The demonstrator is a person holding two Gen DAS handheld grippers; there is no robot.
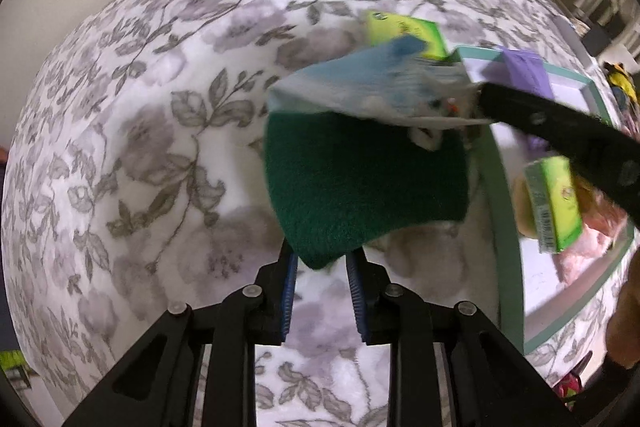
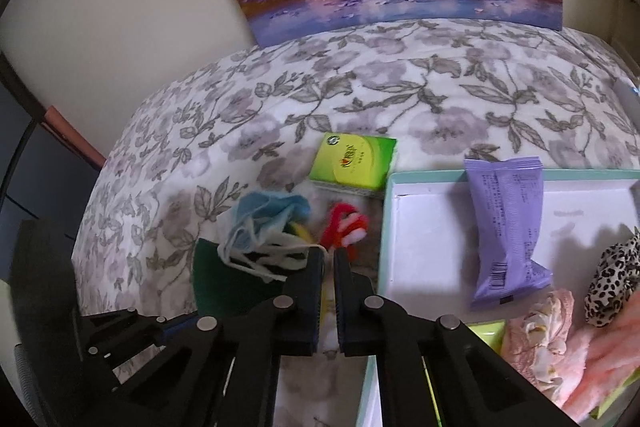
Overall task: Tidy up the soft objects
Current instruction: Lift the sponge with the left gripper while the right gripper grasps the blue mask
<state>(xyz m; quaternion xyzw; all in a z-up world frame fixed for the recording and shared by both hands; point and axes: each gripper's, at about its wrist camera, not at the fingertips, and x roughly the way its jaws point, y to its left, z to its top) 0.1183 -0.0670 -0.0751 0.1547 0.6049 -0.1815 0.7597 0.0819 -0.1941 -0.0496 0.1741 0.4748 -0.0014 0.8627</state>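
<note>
Teal-rimmed box (image 2: 390, 227) holds purple packet (image 2: 506, 227) and leopard scrunchie (image 2: 614, 273).

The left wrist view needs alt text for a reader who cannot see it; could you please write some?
The left gripper holds a dark green scouring pad above a floral blanket, while the right gripper pinches a light blue face mask just over it. To the right sits a teal-rimmed box holding a purple packet and a green tissue pack.
</note>
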